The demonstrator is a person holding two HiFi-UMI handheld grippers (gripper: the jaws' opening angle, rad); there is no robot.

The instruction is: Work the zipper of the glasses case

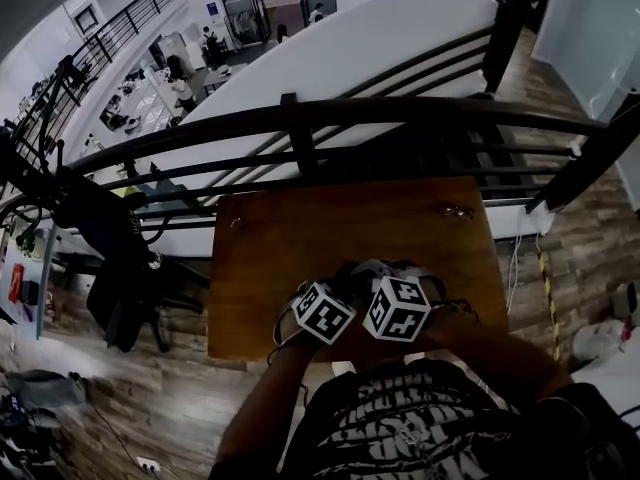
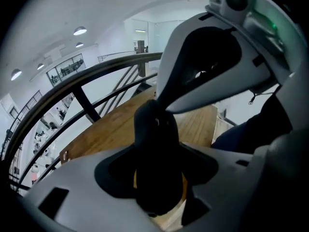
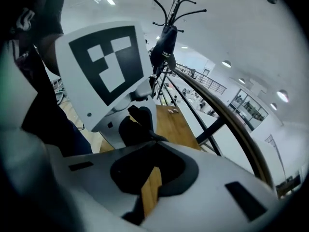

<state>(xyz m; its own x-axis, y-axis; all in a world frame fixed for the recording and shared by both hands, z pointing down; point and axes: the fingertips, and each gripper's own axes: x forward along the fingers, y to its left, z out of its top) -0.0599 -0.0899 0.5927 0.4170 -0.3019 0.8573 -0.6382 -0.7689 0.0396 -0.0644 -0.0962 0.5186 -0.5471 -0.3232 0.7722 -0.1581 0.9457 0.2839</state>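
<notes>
Two grippers meet tip to tip over the near edge of the wooden table (image 1: 300, 228). Their marker cubes (image 1: 322, 311) sit side by side, almost touching, in my head view. The left gripper (image 2: 154, 124) shows me a single dark column where its jaws stand, with no gap down the middle, so I read them as drawn together. I cannot make out any thin thing between the pads. The right gripper (image 3: 139, 124) is closed right down too, its dark tips one lump just under the left gripper's cube. I cannot pick out the glasses case in any view. From above, the cubes and hands cover the spot where both sets of jaws converge, and each gripper view is filled by the other gripper. A dark railing (image 1: 400, 118) runs beyond the table's far edge.
</notes>
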